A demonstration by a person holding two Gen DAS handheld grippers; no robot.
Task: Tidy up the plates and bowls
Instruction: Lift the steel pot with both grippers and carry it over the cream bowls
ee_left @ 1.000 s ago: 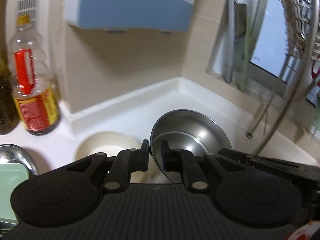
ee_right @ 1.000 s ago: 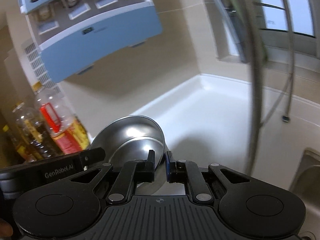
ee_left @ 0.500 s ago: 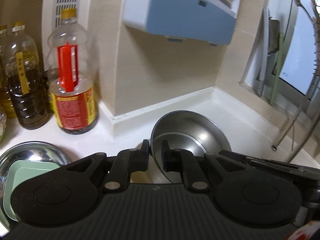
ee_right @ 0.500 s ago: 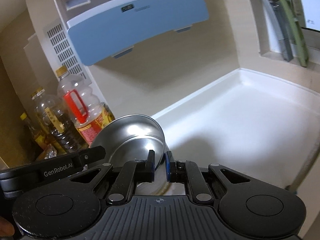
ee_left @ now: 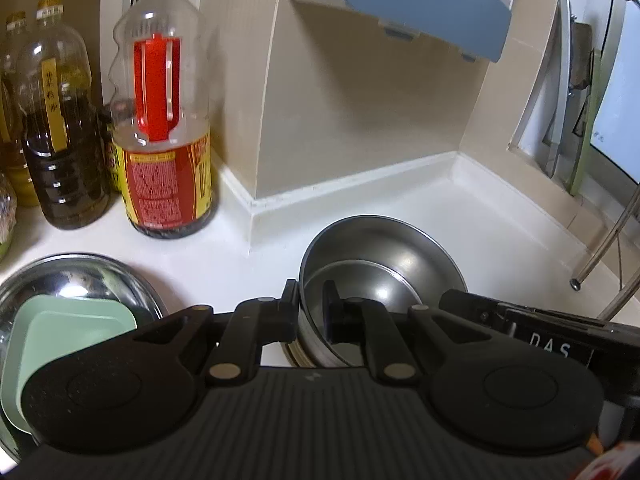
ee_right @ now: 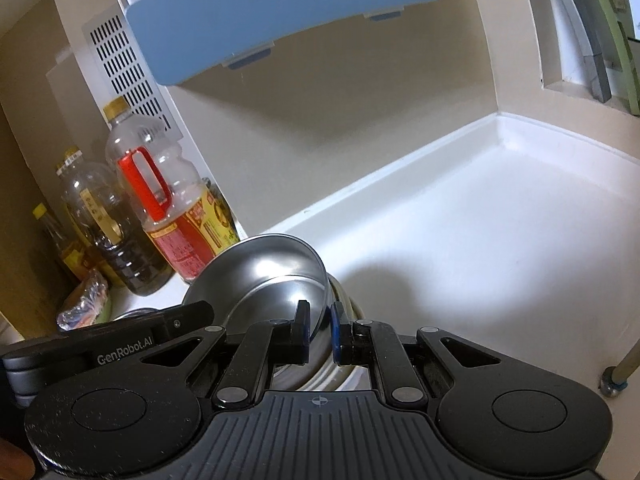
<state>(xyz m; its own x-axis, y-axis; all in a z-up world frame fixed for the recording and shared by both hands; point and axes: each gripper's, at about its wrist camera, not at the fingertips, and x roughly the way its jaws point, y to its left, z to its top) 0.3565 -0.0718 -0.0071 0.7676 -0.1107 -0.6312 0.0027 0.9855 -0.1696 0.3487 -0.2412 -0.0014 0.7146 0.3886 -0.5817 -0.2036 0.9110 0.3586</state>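
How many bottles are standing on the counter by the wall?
3 clear ones: the red-handled bottle nearest the wall corner, a dark-liquid bottle left of it, and a yellow-capped bottle at the frame's edge. A small jar behind may be hidden.

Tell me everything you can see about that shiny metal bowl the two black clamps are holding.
The steel bowl is round, polished and mirror-bright, with a flat bottom, sloping wall and thin rim; it looks empty. It is tilted, its open side turned toward the left gripper, which pinches one side of the rim while the right gripper pinches the opposite side. Beneath it other dishes seem nested. It hangs above the white counter.
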